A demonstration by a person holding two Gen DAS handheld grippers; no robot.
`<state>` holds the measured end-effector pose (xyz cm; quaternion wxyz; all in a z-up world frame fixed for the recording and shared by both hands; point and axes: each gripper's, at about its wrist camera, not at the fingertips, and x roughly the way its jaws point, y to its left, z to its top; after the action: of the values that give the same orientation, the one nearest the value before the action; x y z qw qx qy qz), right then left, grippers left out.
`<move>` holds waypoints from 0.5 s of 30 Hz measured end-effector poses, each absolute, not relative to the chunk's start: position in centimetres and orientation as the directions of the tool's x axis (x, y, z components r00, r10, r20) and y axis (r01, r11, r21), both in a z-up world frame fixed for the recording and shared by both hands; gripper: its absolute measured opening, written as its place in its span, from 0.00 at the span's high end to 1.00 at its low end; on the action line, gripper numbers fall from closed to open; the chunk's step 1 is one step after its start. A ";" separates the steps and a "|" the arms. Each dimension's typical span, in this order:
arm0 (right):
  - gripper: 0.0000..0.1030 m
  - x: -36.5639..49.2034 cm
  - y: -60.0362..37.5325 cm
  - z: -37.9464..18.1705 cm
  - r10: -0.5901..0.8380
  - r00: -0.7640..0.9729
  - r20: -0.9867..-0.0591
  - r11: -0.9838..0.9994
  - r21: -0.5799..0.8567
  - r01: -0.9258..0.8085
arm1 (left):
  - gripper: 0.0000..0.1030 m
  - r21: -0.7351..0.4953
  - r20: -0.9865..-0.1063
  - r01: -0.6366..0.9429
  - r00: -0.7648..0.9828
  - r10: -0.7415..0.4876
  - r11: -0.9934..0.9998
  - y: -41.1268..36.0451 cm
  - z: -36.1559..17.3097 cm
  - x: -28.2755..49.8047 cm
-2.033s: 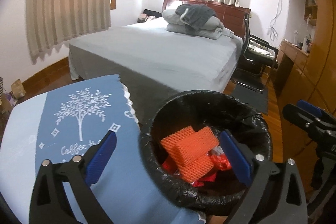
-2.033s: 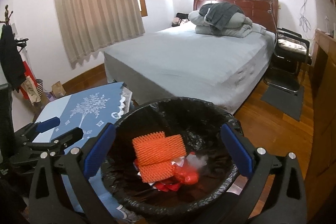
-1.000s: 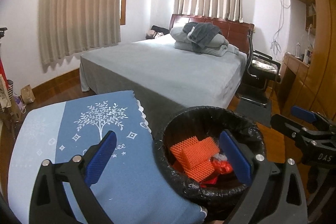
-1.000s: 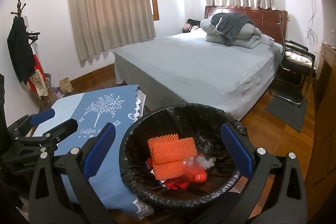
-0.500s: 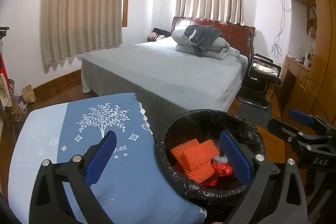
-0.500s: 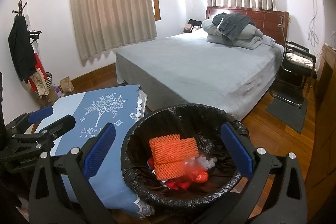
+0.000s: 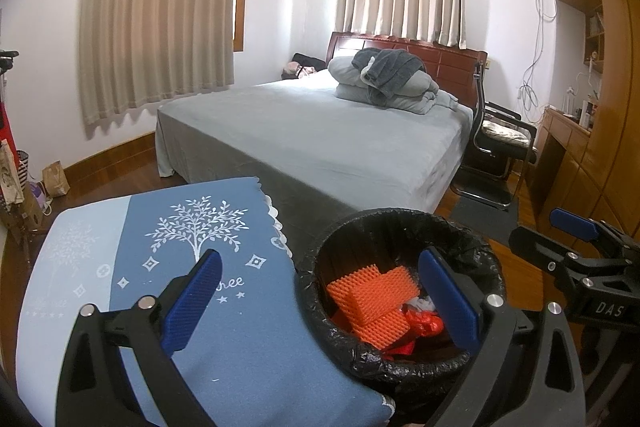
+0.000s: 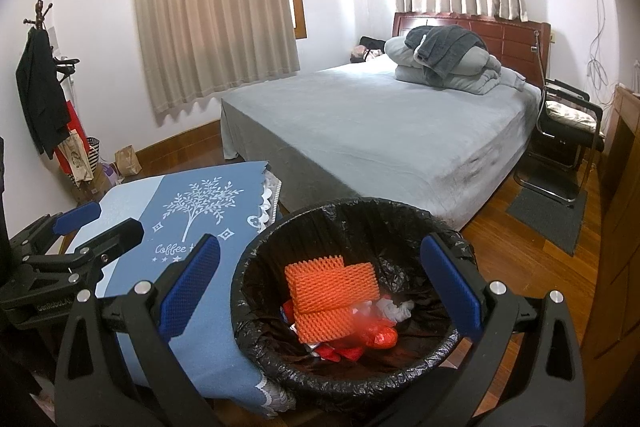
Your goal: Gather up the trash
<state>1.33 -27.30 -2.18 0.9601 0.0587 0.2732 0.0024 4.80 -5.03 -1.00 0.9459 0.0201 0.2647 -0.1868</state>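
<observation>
Trash bin (image 8: 348, 359) directly below-ahead of right gripper (image 8: 320, 287), nearer arm; left gripper (image 7: 320, 299) offset leftward; both wide, empty.

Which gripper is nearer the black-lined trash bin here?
Right. The right gripper hangs open directly over the trash bin; the left gripper, also open, straddles the bin's left rim and the blue tablecloth.

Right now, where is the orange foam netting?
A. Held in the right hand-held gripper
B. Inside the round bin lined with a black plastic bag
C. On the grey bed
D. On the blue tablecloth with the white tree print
B: the orange foam netting lies inside the round bin lined with a black plastic bag, on top of red wrappers, and both hand-held grippers are open and hold nothing.
</observation>
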 end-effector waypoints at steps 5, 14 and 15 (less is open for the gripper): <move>0.05 1.3 -27.3 -2.2 0.037 0.850 -0.525 0.993 0.114 0.027 | 0.06 -0.061 -0.508 0.364 0.790 -0.342 0.929 -5.0 -1.0 4.8; 0.05 1.3 -27.3 -2.2 0.037 0.850 -0.525 0.993 0.114 0.027 | 0.06 -0.061 -0.508 0.364 0.790 -0.343 0.929 -5.0 -1.0 4.8; 0.05 1.3 -27.2 -2.2 0.036 0.851 -0.524 0.993 0.114 0.028 | 0.06 -0.060 -0.508 0.364 0.790 -0.342 0.930 -5.0 -1.0 4.8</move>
<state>1.29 -27.24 -2.18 0.9602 0.0586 0.2731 0.0023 4.79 -5.04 -1.01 0.9459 0.0204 0.2647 -0.1866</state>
